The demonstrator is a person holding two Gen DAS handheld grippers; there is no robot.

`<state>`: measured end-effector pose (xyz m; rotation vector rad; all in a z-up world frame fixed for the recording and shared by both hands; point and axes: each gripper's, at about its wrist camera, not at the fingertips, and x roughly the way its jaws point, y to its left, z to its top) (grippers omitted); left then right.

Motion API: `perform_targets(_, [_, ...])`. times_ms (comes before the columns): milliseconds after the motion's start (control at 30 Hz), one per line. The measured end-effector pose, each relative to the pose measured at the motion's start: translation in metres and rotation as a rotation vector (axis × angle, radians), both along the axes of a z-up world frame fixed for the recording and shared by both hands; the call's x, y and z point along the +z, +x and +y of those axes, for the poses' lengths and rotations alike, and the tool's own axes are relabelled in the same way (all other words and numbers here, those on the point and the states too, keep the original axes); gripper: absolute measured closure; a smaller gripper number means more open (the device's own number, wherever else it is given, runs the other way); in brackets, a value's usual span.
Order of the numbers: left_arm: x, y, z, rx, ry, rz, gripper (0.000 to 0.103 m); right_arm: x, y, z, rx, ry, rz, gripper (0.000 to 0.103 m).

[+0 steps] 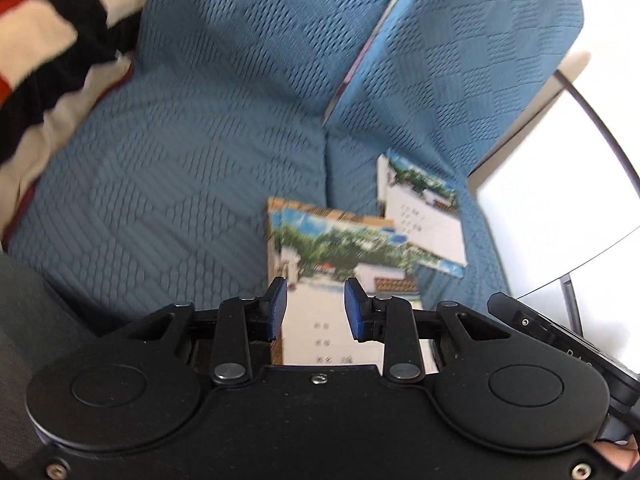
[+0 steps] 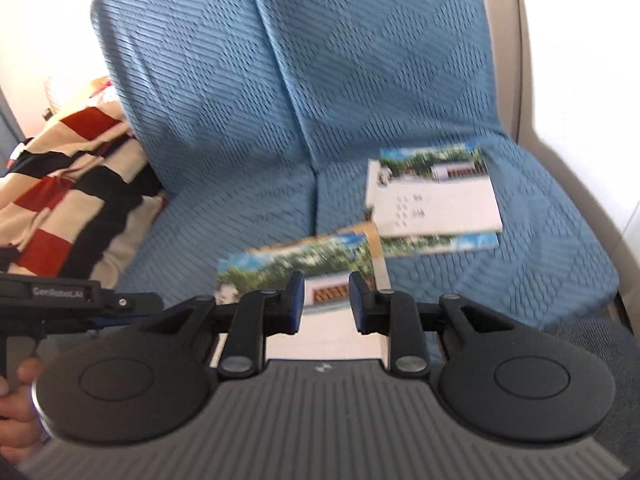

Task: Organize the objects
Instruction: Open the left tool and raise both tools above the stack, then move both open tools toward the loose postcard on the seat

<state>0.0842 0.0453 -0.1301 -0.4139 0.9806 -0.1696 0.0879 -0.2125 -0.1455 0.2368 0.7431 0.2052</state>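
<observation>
Seat: sofa cushion under a blue textured cover (image 1: 180, 184) (image 2: 248, 184), the cover running up the backrest. A seam (image 1: 325, 168) (image 2: 314, 184) divides the seat into two cushions.

Item 1: near booklets (image 1: 344, 264) (image 2: 316, 264), a small overlapped pile with a photo of trees and a white building on the cover and printed lines below. They lie flat by the front edge of the seat, just beside the seam; how many are in the pile cannot be told.

Item 2: far booklets (image 1: 424, 216) (image 2: 436, 200), same cover design, flat on the cushion toward the sofa's pale armrest (image 2: 568, 128), farther back than Item 1. In the right wrist view a corner of the near pile touches or overlaps their lower edge; which cannot be told through the blur.

Item 3: striped blanket (image 1: 48, 64) (image 2: 68, 200), red, black and cream, bunched at the opposite end of the seat, well apart from both piles.

Item 4: left hand-held gripper (image 1: 316, 308), fingers spread with a clear gap, nothing between the blue pads (image 1: 278, 304). It hovers over the near booklets; contact cannot be told.

Item 5: right hand-held gripper (image 2: 325, 303), fingers likewise spread and holding nothing, above the same pile at the front edge. The other tool's handle and the person's hand (image 2: 18, 404) show at its left side.
</observation>
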Motion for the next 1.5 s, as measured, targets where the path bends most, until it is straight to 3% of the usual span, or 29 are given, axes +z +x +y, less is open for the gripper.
perform_targets(233, [0.033,-0.005,-0.01,-0.019,0.021,-0.082,0.075,0.022,-0.009,-0.001,-0.004,-0.01,-0.057,0.074])
perform_targets(467, [0.047,-0.007,-0.021,-0.035,0.027,-0.124,0.075,0.034,-0.016,-0.009,-0.021,-0.024,-0.089,0.074])
perform_targets(1500, [0.059,0.007,-0.09,-0.137,0.036,-0.16,0.072,0.03,-0.025,-0.065,-0.122,-0.041,-0.111,0.074])
